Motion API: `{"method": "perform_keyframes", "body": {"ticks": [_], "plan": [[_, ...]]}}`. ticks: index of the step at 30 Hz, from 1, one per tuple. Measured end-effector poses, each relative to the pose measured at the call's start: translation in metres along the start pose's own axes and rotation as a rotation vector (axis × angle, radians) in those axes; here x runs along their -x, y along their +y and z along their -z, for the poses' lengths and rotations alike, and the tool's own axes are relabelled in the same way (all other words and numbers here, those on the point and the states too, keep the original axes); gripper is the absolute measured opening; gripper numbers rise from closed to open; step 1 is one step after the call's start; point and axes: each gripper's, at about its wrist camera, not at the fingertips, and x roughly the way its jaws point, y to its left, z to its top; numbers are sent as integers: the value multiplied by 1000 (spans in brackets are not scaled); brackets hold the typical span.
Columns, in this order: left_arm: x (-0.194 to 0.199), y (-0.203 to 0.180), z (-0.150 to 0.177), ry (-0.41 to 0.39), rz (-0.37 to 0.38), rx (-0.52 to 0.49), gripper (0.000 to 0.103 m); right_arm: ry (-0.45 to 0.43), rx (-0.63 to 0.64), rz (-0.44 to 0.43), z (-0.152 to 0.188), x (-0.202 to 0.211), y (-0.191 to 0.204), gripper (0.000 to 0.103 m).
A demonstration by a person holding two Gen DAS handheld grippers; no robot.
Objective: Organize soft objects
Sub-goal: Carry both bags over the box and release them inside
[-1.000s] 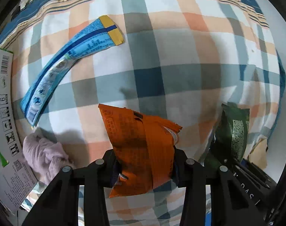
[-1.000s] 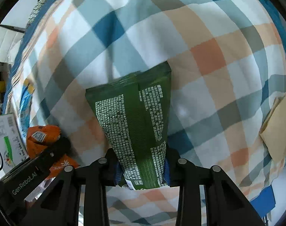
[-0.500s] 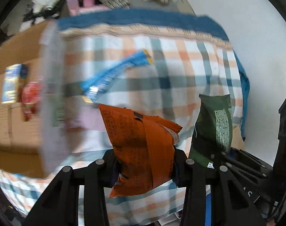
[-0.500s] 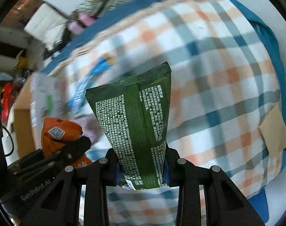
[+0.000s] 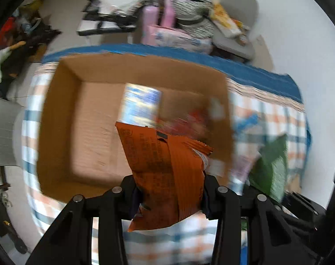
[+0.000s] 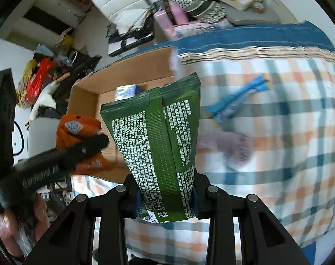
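My left gripper (image 5: 169,193) is shut on an orange packet (image 5: 165,172) and holds it above the near edge of an open cardboard box (image 5: 63,114). The box holds a blue-white pack (image 5: 142,105) and a red packet (image 5: 189,121). My right gripper (image 6: 166,195) is shut on a green packet (image 6: 160,137), held upright in the air just right of the box (image 6: 88,92). The left gripper (image 6: 57,163) with the orange packet (image 6: 74,130) shows at the left of the right wrist view. The green packet (image 5: 271,170) shows at the right of the left wrist view.
A checked cloth (image 6: 288,145) covers the table. On it lie a long blue packet (image 6: 238,97) and a mauve cloth (image 6: 229,143). Beyond the table stand a chair (image 5: 235,33) with clutter, pink items (image 6: 174,19) and bags on the floor.
Both grippers have lifted and swung left with their packets. The box, at the frame edge before, now fills the left wrist view. The blue packet and mauve cloth stayed on the cloth.
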Motion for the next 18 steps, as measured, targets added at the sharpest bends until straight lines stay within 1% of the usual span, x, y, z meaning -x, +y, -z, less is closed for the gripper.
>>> {"method": "perform_keyframes", "body": {"ticks": [4,8,13,18], "plan": [[-6,49,-24,-2,-33,34,39,25,11,23,-7,-16,39,35],[-24,81,-50,7,-59,50,39,44,16,59,-11,-37,63,35],[-52,105,-75,49,-80,40,40,77,-3,90,-17,-69,73,35],[-80,110,-87,98,-79,23,40,99,-36,114,-17,-90,71,35]]}}
